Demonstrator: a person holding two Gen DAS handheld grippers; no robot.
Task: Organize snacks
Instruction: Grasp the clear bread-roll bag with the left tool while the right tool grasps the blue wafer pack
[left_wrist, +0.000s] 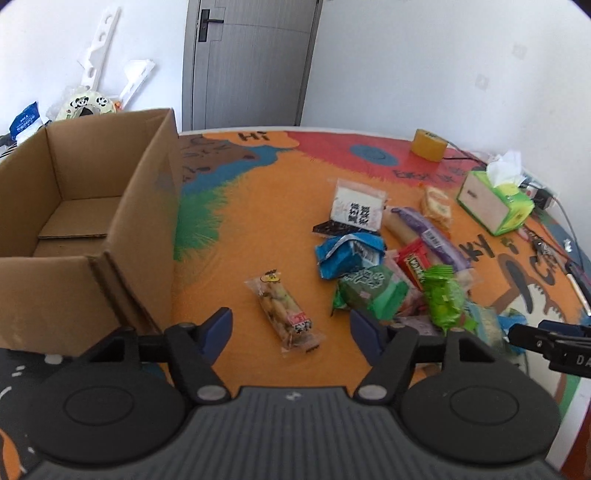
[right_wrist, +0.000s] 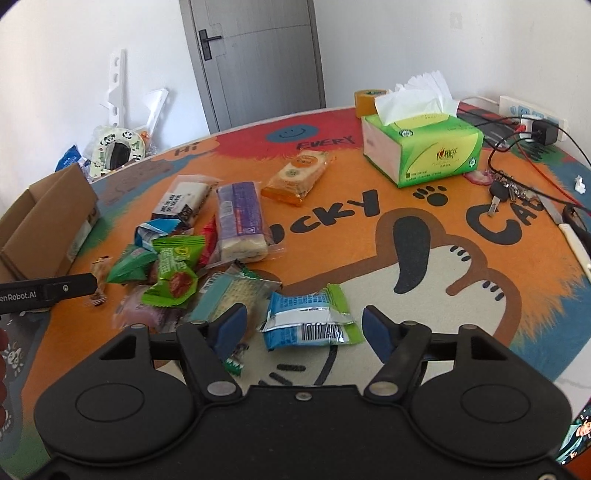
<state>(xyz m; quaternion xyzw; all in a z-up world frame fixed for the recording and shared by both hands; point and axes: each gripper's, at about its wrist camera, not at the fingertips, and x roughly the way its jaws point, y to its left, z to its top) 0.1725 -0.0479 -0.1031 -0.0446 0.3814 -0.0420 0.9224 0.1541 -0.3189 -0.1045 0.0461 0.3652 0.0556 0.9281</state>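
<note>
Snacks-wise, both grippers sit half-open and empty: left gripper (left_wrist: 291, 325) frames the clear biscuit pack (left_wrist: 286, 312) at lower centre, right gripper (right_wrist: 304, 325) frames the blue-green packet (right_wrist: 310, 317), so I'd drop lower before squeezing, then head for the cardboard box (left_wrist: 74, 229) at left.

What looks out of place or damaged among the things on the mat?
The blue snack packet in the middle of the pile is crumpled and looks torn open. A bunch of keys and a tape roll lie among the snacks' surroundings, and the cardboard box holds no snacks.
</note>
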